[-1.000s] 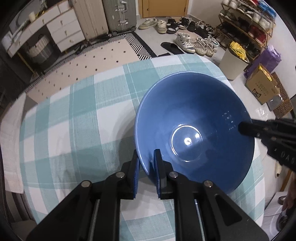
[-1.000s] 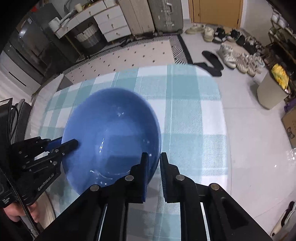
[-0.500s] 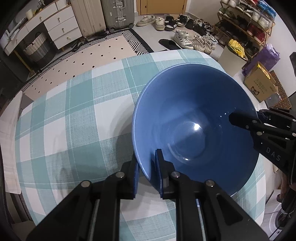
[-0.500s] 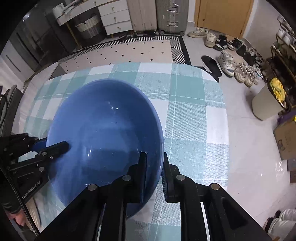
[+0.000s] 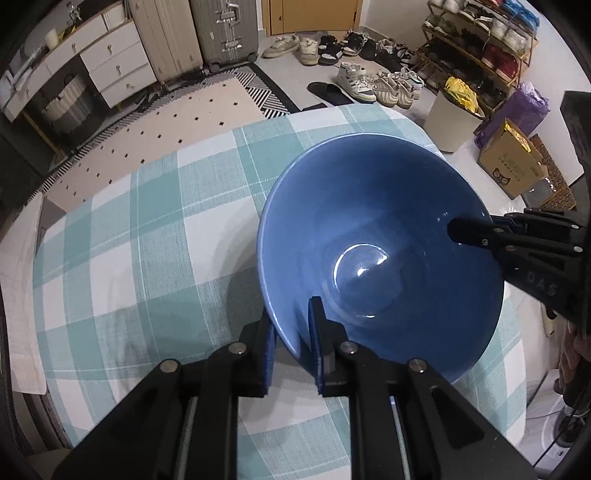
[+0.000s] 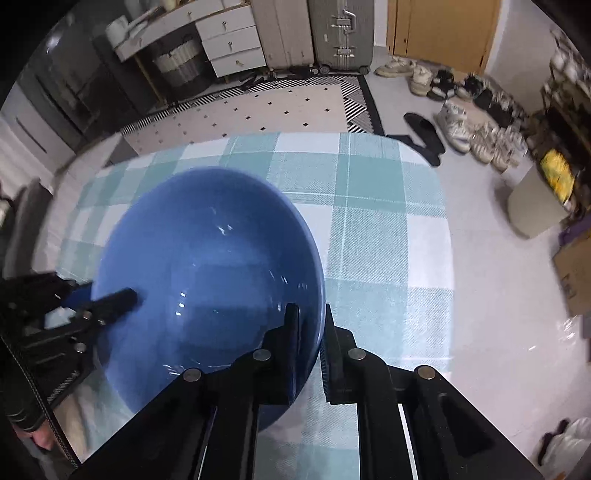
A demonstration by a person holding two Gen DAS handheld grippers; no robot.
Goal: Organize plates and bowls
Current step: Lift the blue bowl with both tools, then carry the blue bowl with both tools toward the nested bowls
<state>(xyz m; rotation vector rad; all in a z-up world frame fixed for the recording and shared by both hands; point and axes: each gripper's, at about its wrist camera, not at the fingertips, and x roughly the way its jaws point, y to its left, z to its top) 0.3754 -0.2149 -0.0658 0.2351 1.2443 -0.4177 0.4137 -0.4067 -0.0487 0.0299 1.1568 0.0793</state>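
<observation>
where the left gripper (image 5: 291, 341) bites the near rim of the blue bowl (image 5: 373, 229), its two blue-padded fingers (image 5: 317, 347) are nearly closed, one inside the wall and one outside, the rim pinched between them. the right gripper (image 6: 310, 334) has the same kind of hold on the opposite side of the rim: one black finger lies against the inner wall, the other sits outside, with only the thickness of the bowl between them. in the left wrist view the right gripper (image 5: 476, 236) reaches in from the right edge, one finger tip dark against the bowl's inner slope; in the right wrist view the left gripper (image 6: 107, 301) comes in from the left in the same way.

the bowl (image 6: 207, 288) is held between both tools above a table covered in a teal and white checked cloth (image 5: 147, 236); whether its base touches the cloth cannot be told. it looks empty, with a bright glare at the bottom.

beyond the table lies a pale rug with small black diamonds (image 5: 177, 122), then white drawers (image 5: 114, 62) and a grey suitcase (image 5: 225, 29). shoes (image 5: 373, 83) are strewn along the floor near a shoe rack (image 5: 480, 40), a white bin (image 5: 454, 118) and a cardboard box (image 5: 513, 166).
</observation>
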